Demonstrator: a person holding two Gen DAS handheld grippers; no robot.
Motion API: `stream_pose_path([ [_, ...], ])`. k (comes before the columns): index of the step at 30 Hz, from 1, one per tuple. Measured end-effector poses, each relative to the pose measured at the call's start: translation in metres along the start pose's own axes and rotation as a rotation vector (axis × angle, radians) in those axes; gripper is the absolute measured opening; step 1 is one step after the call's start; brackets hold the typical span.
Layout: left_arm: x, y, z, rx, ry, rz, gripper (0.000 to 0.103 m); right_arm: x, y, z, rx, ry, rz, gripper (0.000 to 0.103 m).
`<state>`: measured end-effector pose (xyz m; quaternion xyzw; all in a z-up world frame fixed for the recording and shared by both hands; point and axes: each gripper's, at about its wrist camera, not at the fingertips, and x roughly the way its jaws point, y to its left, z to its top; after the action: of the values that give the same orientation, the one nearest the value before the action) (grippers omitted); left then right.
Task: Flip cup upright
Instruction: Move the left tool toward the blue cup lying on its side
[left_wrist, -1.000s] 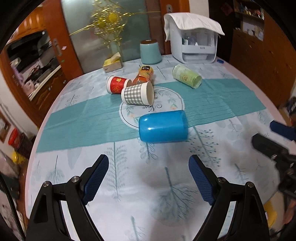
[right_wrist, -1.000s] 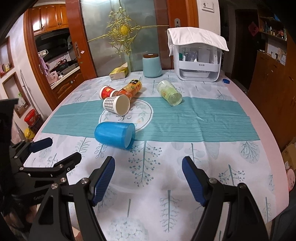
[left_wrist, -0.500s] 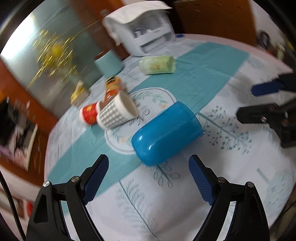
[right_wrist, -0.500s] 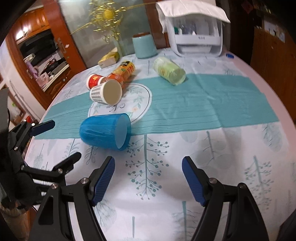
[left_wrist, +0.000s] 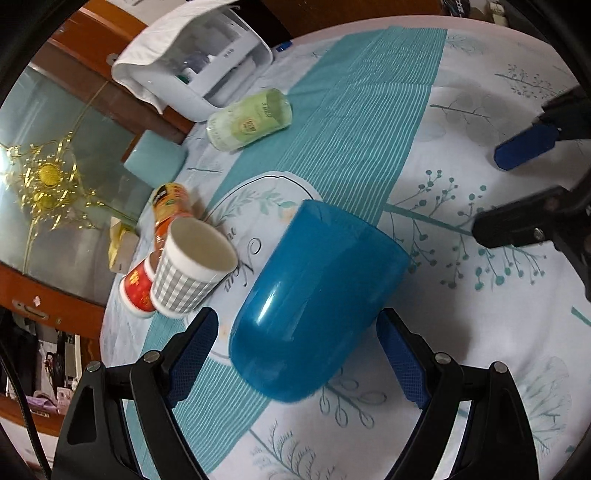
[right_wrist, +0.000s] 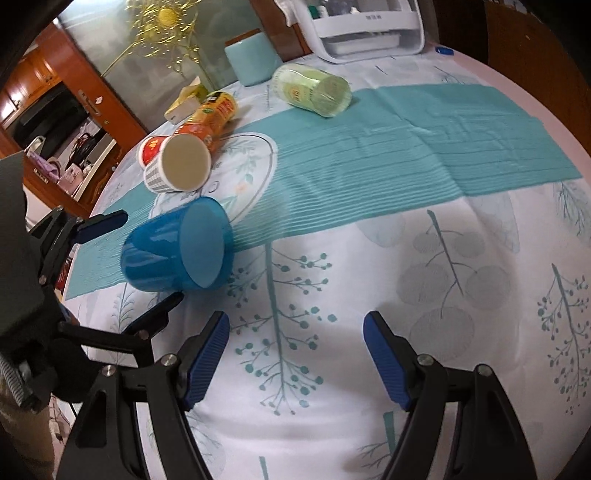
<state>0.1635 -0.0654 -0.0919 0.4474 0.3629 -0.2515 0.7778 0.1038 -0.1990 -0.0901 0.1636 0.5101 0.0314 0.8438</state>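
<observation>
In the left wrist view, the left gripper (left_wrist: 297, 354) has its jaws spread wide on either side of the closed base of the glossy blue plastic cup (left_wrist: 314, 295), which lies on its side mid-table with a gap on each flank. Bare leaf-printed tablecloth (left_wrist: 461, 369) stretches toward the right table edge. Cursive lettering on the cloth's round emblem is partly hidden. In the right wrist view, the right gripper (right_wrist: 295, 356) hovers with jaws wide and nothing between them, over open cloth near the front table edge; the cup's mouth faces it. The green-labelled jar (right_wrist: 312, 90) lies near the far edge, its print unreadable.

Home dining room: round table with leaf-print tablecloth (right_wrist: 424, 258), wooden cabinets (right_wrist: 55, 48) upper left, glass door with gold ornament (right_wrist: 162, 22).
</observation>
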Motion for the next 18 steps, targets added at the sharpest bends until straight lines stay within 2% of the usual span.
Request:
stream_pose_path([
  [2, 0.004, 0.003, 0.006, -0.012, 0.01, -0.023, 0.085, 0.003, -0.005, -0.001, 0.013, 0.01, 0.0, 0.076],
  [5, 0.013, 0.009, 0.015, -0.048, 0.037, -0.081, 0.074, 0.004, -0.007, 0.0, 0.017, 0.003, 0.0, 0.076],
  [10, 0.022, 0.019, 0.026, -0.146, 0.093, -0.121, 0.073, 0.003, -0.011, 0.002, 0.033, 0.0, 0.019, 0.076],
  [18, 0.022, 0.047, 0.03, -0.481, 0.236, -0.227, 0.072, -0.004, -0.015, 0.005, 0.049, -0.018, 0.039, 0.076],
])
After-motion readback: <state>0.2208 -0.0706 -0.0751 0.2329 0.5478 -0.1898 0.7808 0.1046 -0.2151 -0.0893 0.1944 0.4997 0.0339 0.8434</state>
